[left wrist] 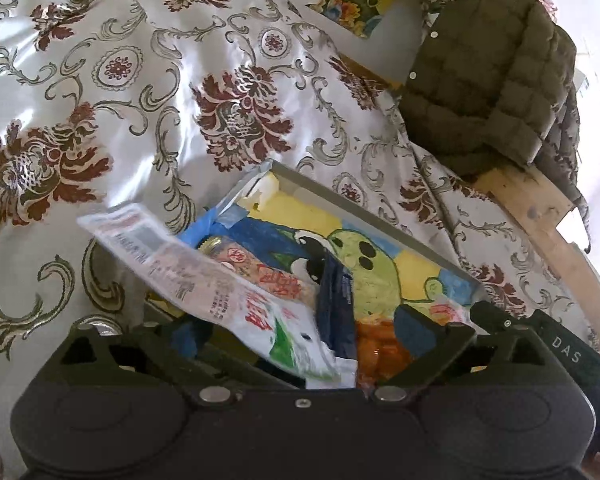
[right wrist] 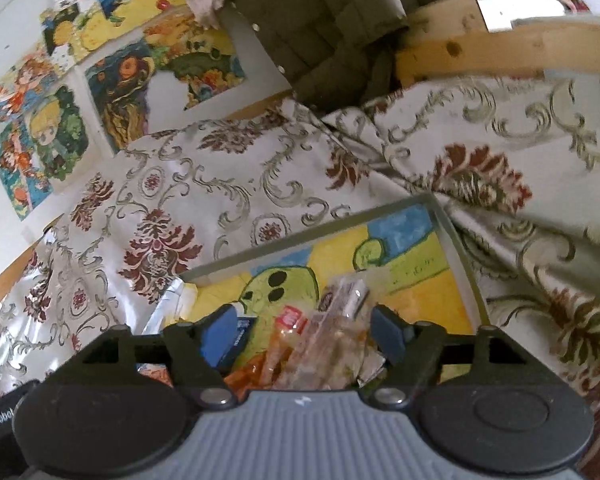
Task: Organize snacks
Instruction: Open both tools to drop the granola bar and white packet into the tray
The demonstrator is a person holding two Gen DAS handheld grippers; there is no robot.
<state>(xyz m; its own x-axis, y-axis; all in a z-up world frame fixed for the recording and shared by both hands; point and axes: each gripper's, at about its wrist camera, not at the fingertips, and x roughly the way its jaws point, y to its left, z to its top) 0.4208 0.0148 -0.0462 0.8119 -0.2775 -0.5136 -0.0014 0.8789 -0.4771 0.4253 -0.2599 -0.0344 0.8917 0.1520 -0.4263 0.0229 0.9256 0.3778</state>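
A shallow box (left wrist: pixel 374 206) with a painted green-and-yellow cartoon floor lies on the patterned cloth; it also shows in the right wrist view (right wrist: pixel 456 248). In it lie a snack tube with a gold cap (left wrist: pixel 256 268), a dark blue packet (left wrist: pixel 336 300) and an orange snack bag (left wrist: pixel 376 344). My left gripper (left wrist: pixel 300 328) is open, with a white-and-green snack bag (left wrist: pixel 204 280) lying across its gap, blurred. My right gripper (right wrist: pixel 306 330) is open over the box, with a clear crinkly snack packet (right wrist: pixel 332 340) between its blue pads (right wrist: pixel 388 332).
A silvery floral cloth (left wrist: pixel 140 80) covers the surface around the box. An olive puffer jacket (left wrist: pixel 496 76) hangs over a wooden rail (left wrist: pixel 540 216) at the right. Colourful paintings (right wrist: pixel 112 80) hang on the white wall behind.
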